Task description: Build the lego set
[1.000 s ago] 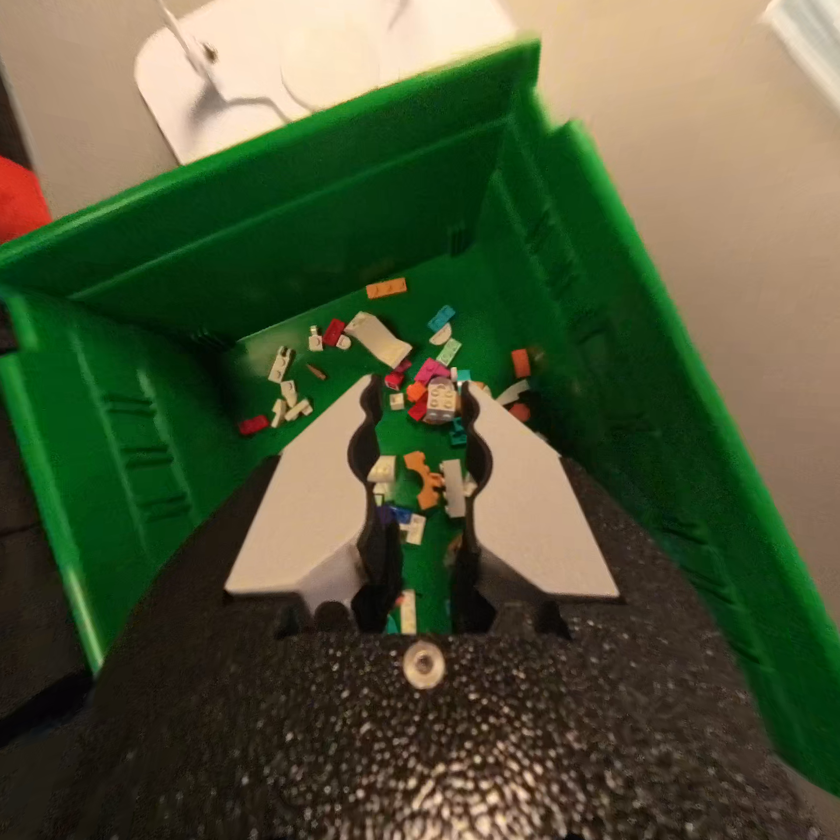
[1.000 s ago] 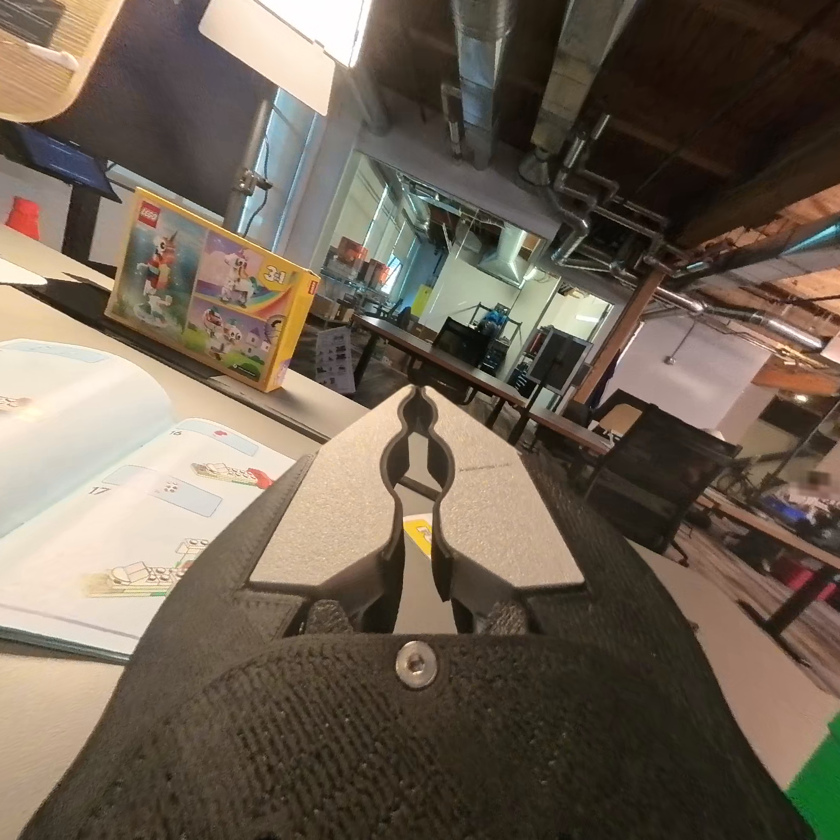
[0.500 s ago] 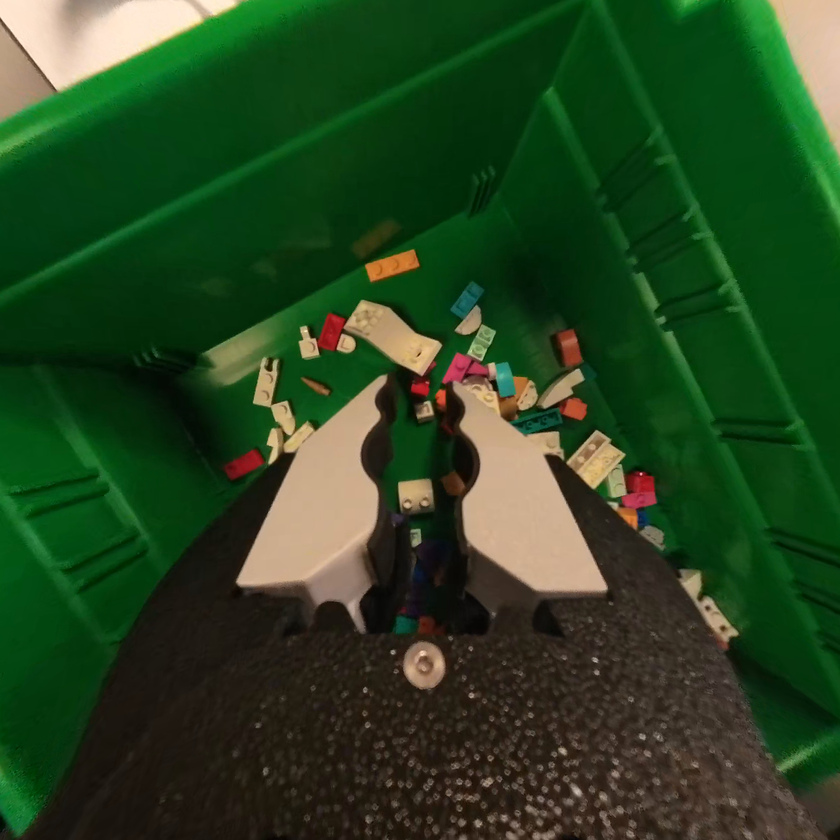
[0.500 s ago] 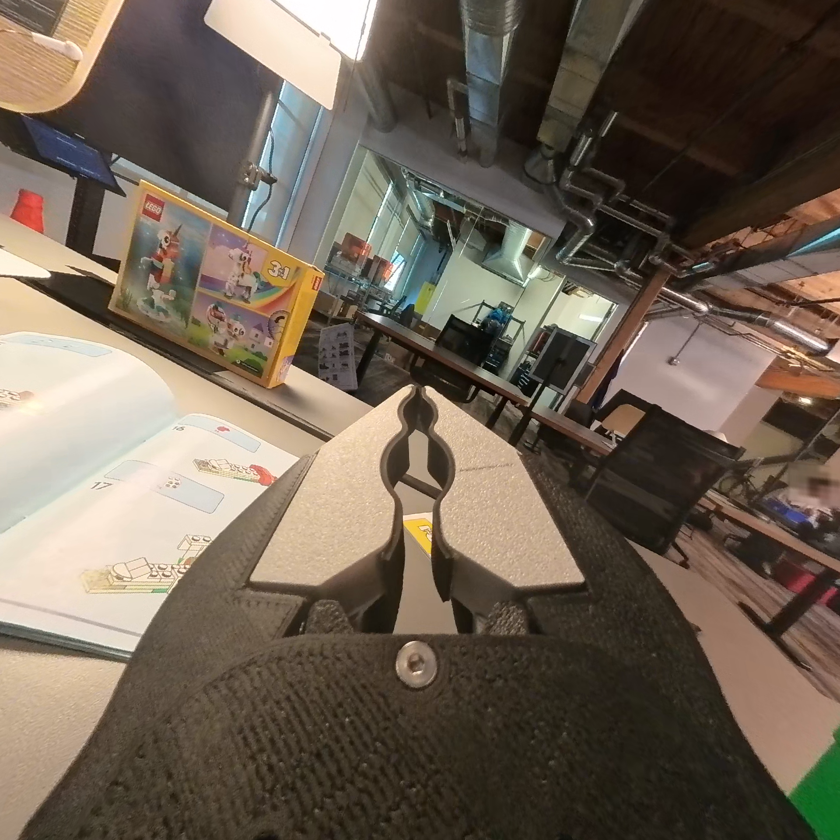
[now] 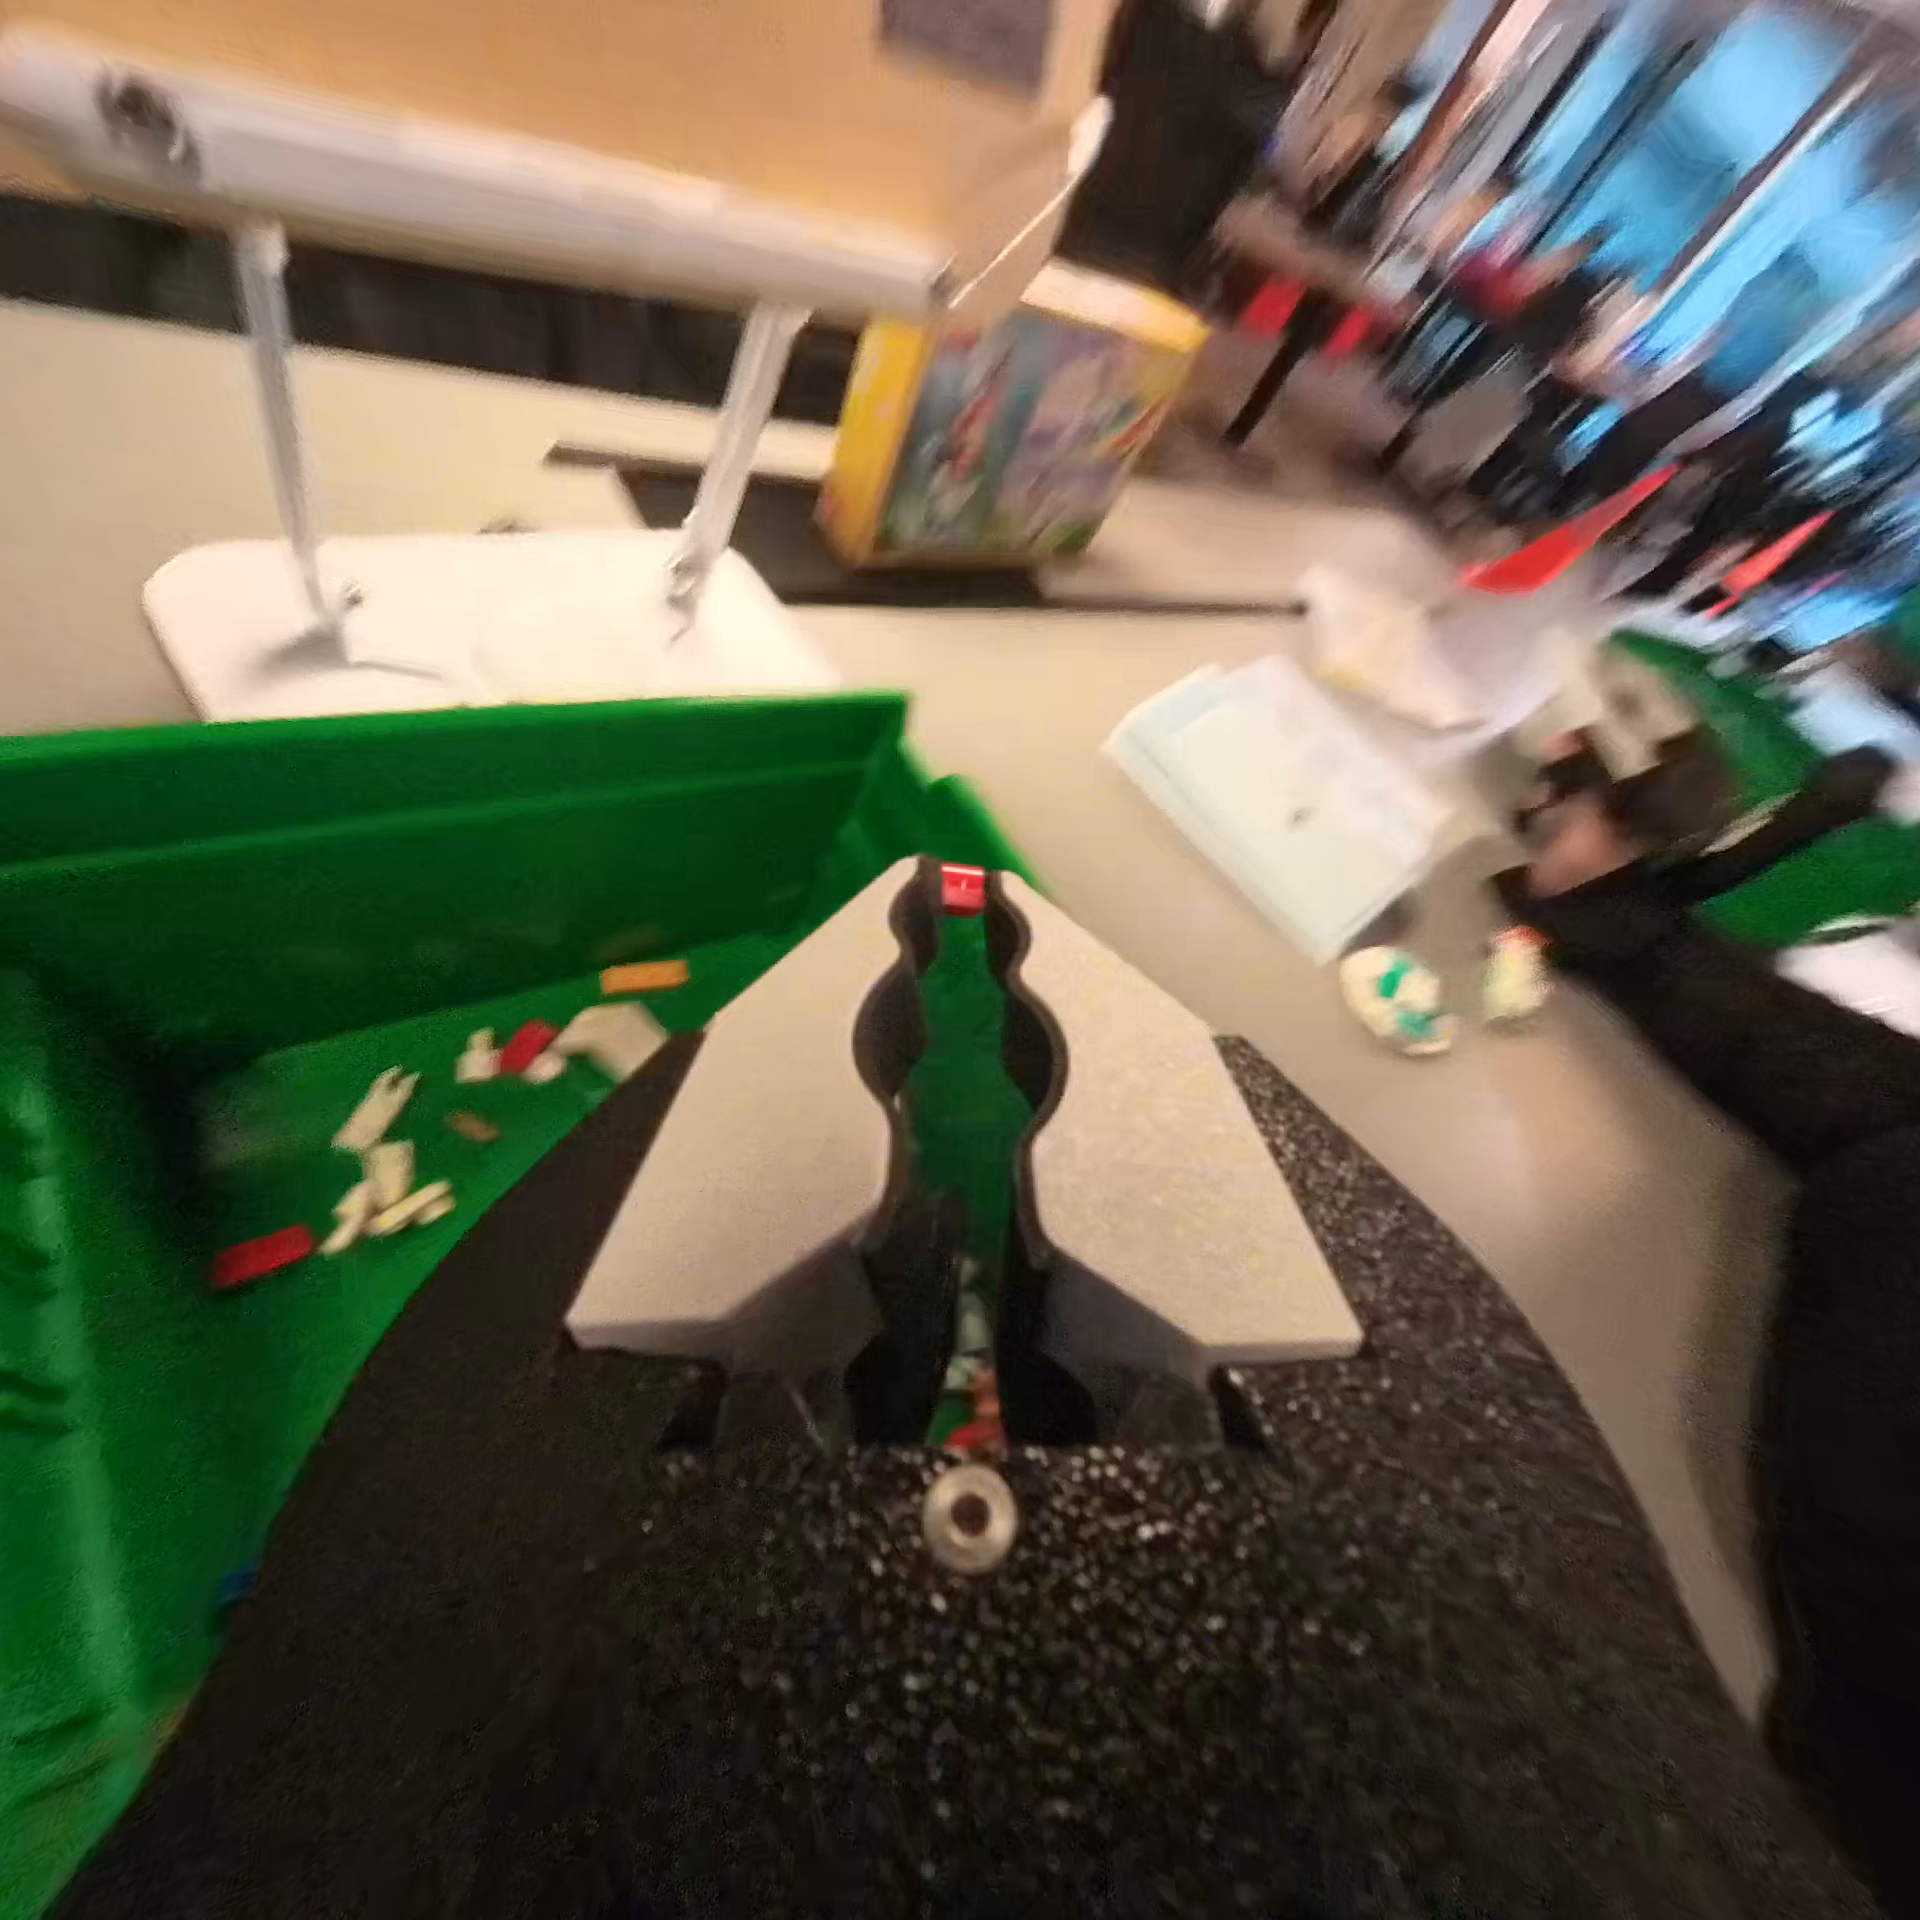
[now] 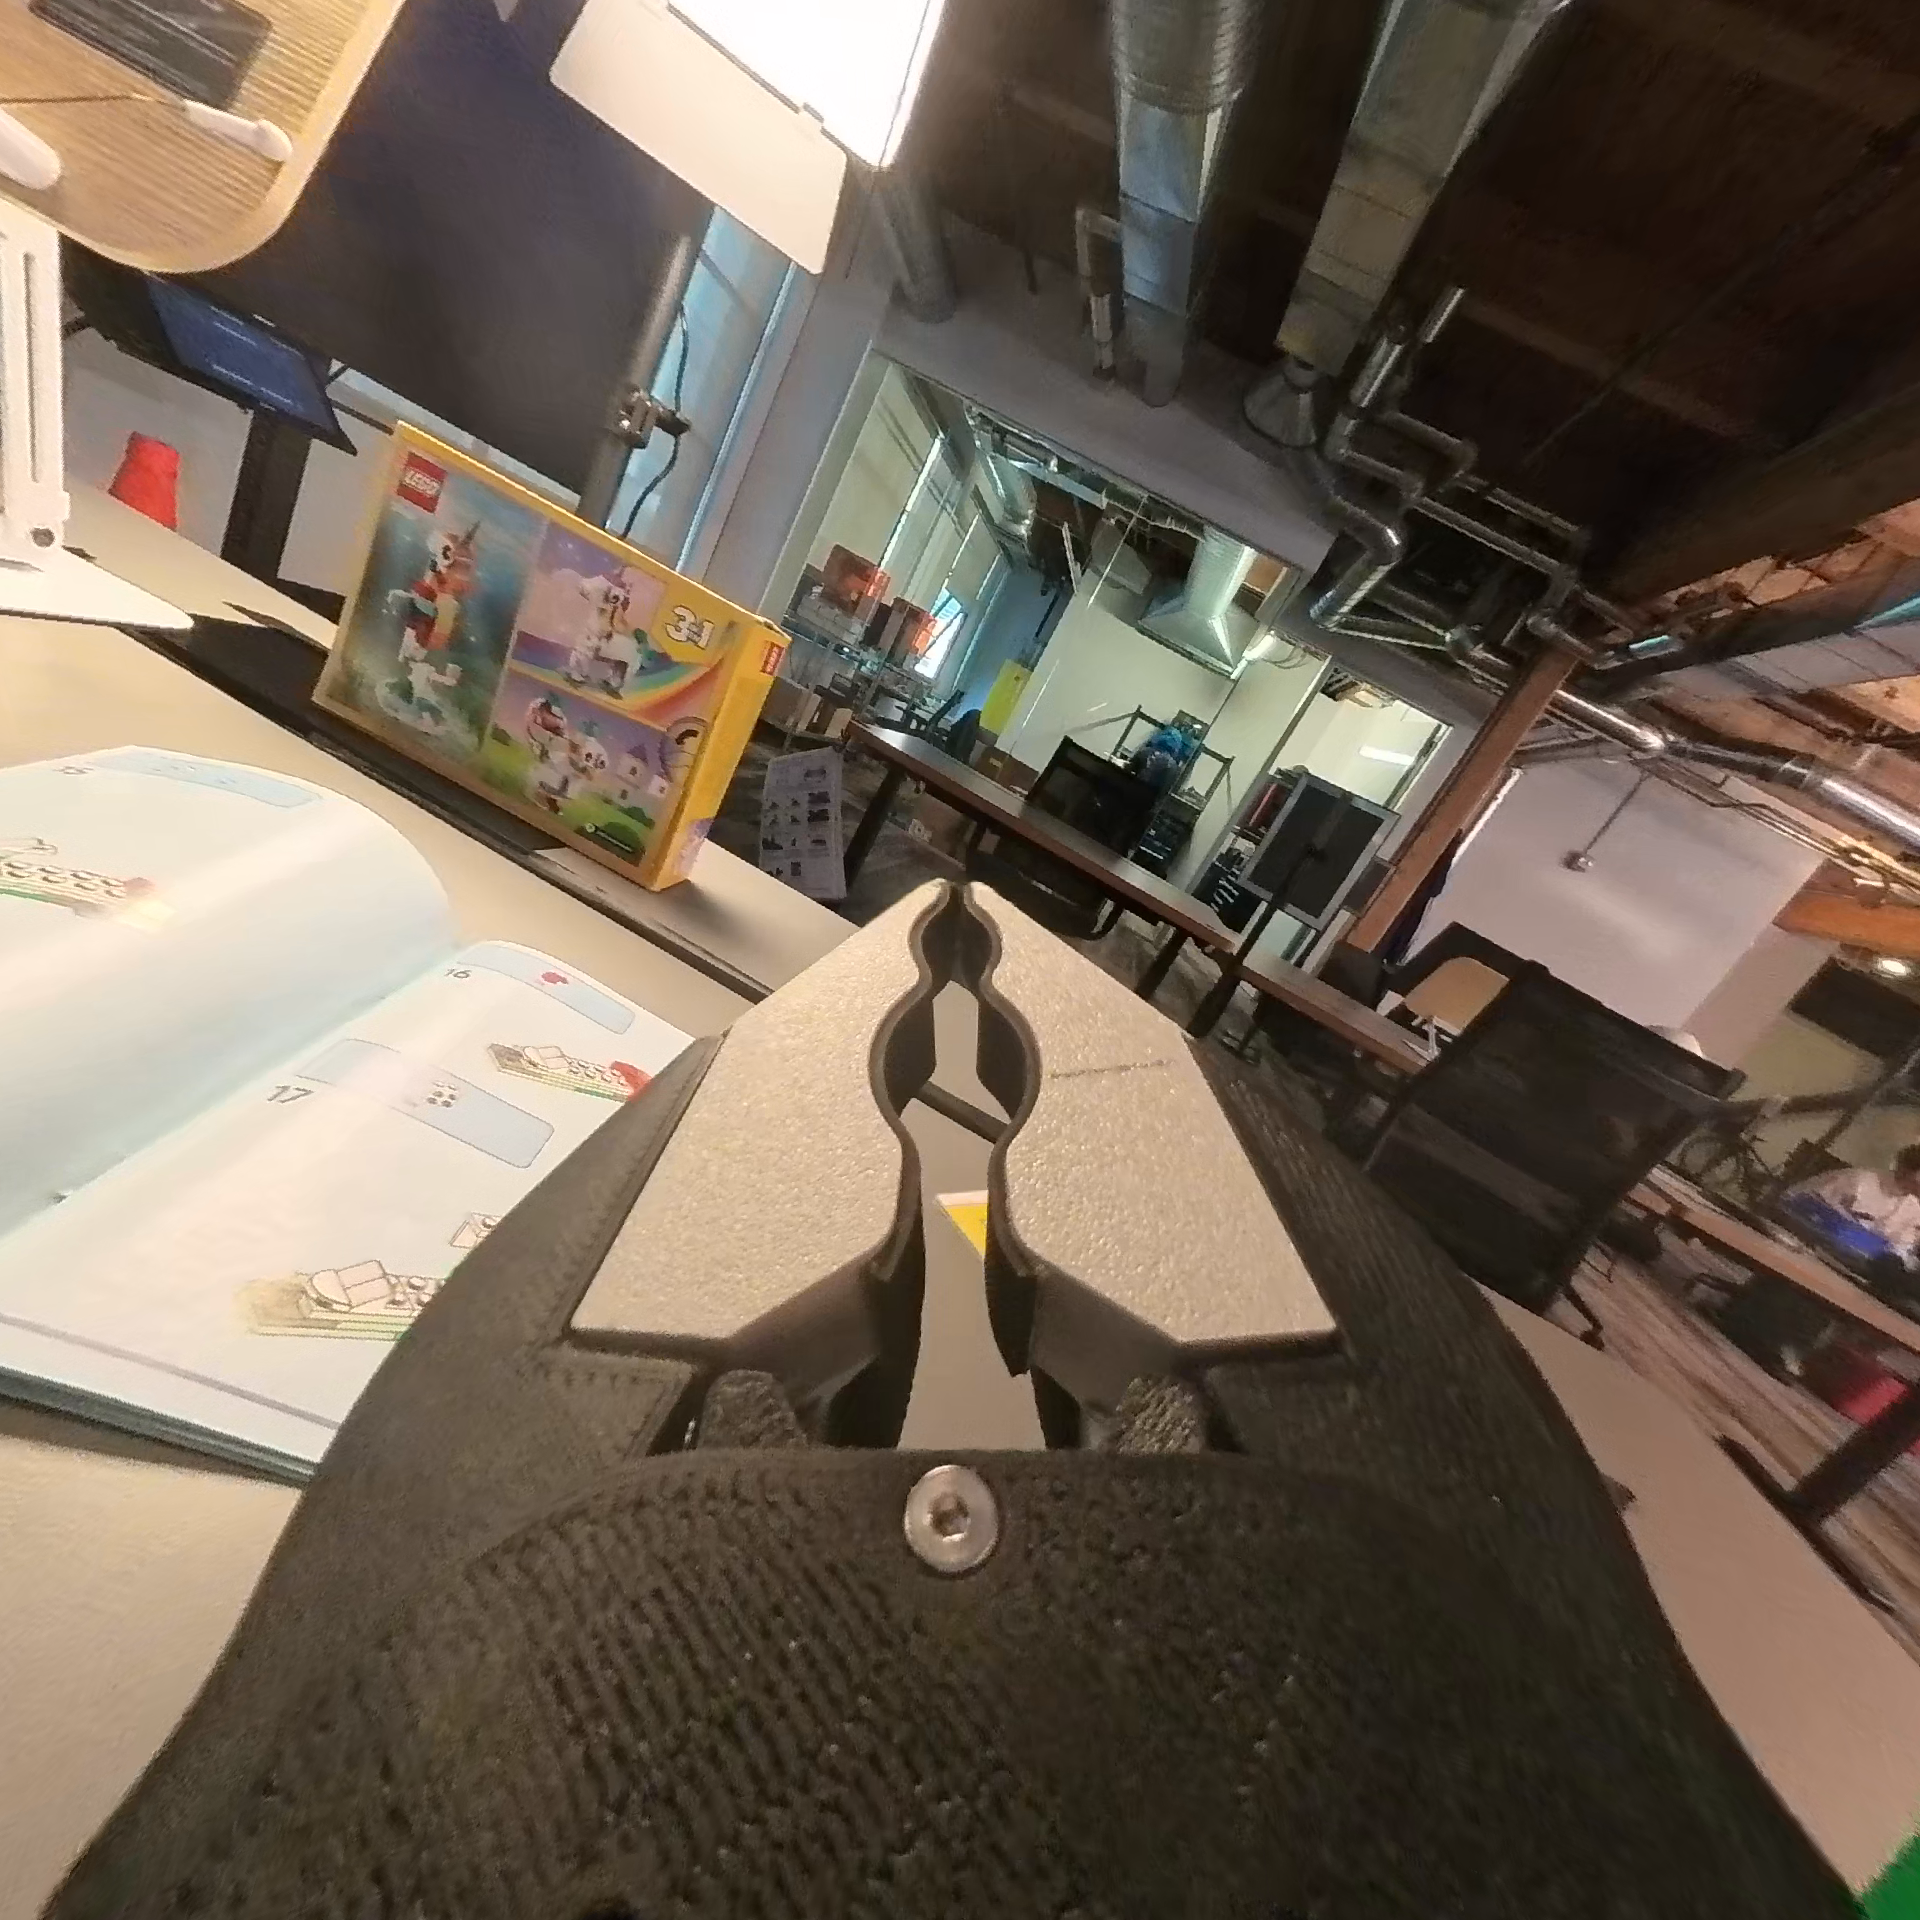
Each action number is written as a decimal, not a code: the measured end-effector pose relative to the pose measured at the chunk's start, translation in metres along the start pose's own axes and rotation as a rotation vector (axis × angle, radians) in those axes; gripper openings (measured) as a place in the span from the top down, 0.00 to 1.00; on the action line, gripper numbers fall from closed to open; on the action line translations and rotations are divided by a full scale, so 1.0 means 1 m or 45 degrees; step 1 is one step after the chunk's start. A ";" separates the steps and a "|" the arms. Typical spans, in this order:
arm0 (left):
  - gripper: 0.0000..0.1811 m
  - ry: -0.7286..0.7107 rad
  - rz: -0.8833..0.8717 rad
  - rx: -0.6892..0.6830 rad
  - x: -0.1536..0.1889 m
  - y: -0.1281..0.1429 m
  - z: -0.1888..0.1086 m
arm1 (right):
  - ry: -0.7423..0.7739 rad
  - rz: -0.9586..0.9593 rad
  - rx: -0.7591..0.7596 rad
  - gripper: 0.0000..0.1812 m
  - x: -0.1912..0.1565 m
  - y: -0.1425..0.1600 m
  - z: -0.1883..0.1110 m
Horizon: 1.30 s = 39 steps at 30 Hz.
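My left gripper is shut on a small red brick at its fingertips and holds it up above the right rim of the green bin. Several loose bricks lie on the bin's floor. Small white partial builds stand on the table to the right. My right gripper is shut and empty, tilted up above the table beside the open instruction booklet. It also shows dark and blurred in the left wrist view.
The yellow set box stands at the table's back, also in the left wrist view. A white lamp base sits behind the bin. The booklet lies right of the bin. Other tables and chairs stand beyond. Some 55 cm of space lies between my two pairs of fingers.
My left gripper closed on a red brick inside the bin and rose out of it, tilting up toward the table. My right gripper tilted slightly, staying shut.
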State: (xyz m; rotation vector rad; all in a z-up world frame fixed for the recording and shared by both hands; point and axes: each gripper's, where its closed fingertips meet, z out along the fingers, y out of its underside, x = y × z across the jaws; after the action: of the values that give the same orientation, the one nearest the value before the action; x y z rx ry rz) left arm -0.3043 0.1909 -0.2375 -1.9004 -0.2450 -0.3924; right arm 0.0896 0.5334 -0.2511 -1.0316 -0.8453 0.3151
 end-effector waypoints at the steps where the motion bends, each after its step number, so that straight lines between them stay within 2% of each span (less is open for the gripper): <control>1: 0.97 0.068 -0.017 0.054 0.014 -0.006 -0.006 | -0.006 -0.004 0.003 1.00 -0.001 -0.001 0.000; 6: 0.97 0.294 -0.076 0.199 0.066 -0.021 -0.025 | -0.038 -0.002 0.026 1.00 -0.006 -0.004 -0.001; 11: 0.97 0.279 -0.091 0.251 0.078 -0.020 -0.029 | -0.051 0.024 0.032 1.00 -0.006 -0.004 -0.001; 20: 0.97 -0.032 -0.085 0.280 0.055 -0.004 -0.025 | -0.029 0.103 0.032 1.00 0.001 -0.002 -0.002; 26: 0.97 -0.405 -0.012 -0.012 0.024 0.036 -0.021 | -0.051 0.136 0.042 1.00 -0.001 -0.003 -0.002; 31: 0.97 -0.482 0.094 -0.173 0.028 0.068 -0.003 | -0.051 0.168 0.047 1.00 0.001 -0.002 -0.002; 34: 0.97 -0.529 0.150 -0.171 0.030 0.072 0.003 | -0.044 0.204 0.051 1.00 0.003 -0.002 -0.003; 36: 0.97 -0.634 0.226 -0.180 0.024 0.075 0.001 | -0.044 0.212 0.054 1.00 0.004 -0.002 -0.003; 39: 0.97 -0.679 0.285 -0.107 0.028 0.072 0.003 | -0.047 0.210 0.058 1.00 0.003 -0.003 -0.003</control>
State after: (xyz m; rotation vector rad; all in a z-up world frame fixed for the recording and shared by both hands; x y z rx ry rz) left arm -0.2522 0.1676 -0.2903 -2.0624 -0.3651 0.2665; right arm 0.0937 0.5317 -0.2476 -1.0581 -0.7845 0.4922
